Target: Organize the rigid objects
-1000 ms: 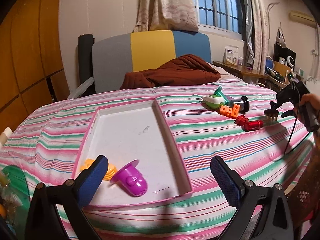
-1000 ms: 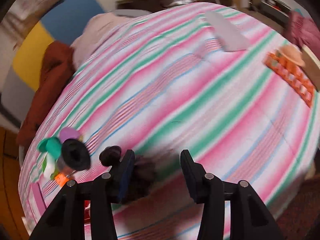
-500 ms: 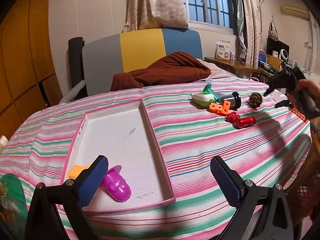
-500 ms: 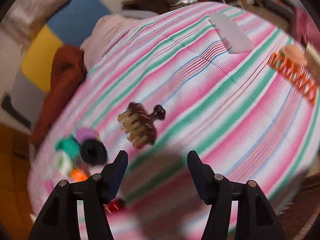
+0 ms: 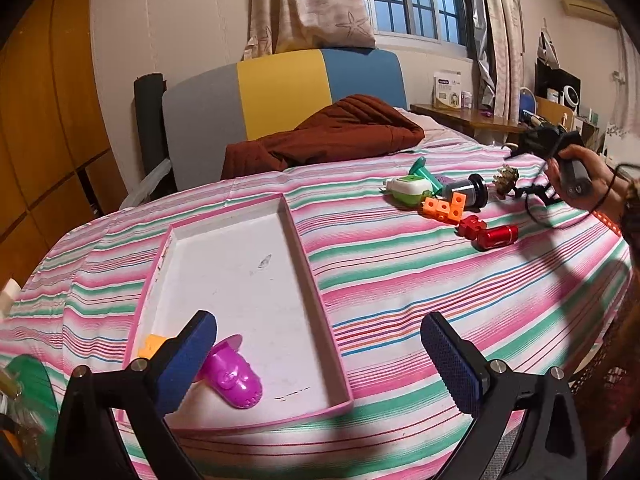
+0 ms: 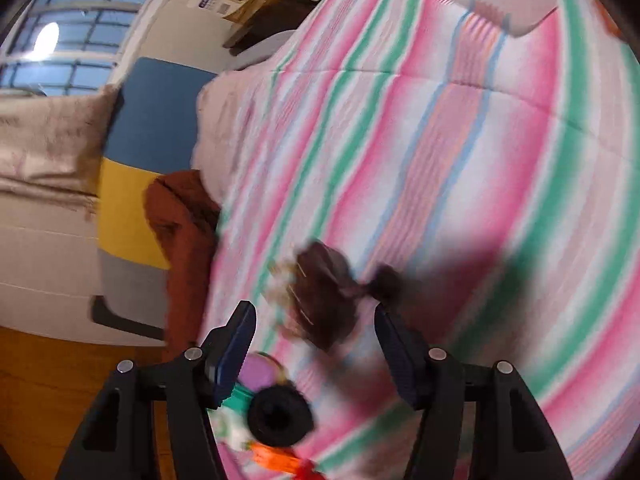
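No writing is legible in either view: the white box [image 5: 447, 88] on the far desk carries a blue label, too small to read.

The pink-rimmed tray [image 5: 303, 248] lies on the striped bedspread [image 5: 400, 280]. It holds two items, both at its near end: a purple toy [image 5: 234, 376] and a yellow piece [image 5: 154, 346], the latter largely hidden behind a finger of the left gripper [image 5: 318, 354]. The rest of the tray floor is bare white, with scuffs.

Outside the tray, in a cluster on the bedspread well to its right: a green-and-white toy [image 5: 408, 190], a dark cylinder [image 5: 468, 192], orange blocks [image 5: 444, 208], a red block [image 5: 472, 226], a red can [image 5: 496, 236] and a brown hair claw [image 5: 506, 178].

The left gripper stands wide, with nothing between its fingers, over the tray's near end.

The right gripper [image 6: 314, 342], held in a hand [image 5: 580, 176], stands apart at a middling width. The hair claw [image 6: 320, 300] lies on the bedspread just beyond its fingertips, blurred; neither pad presses on it.
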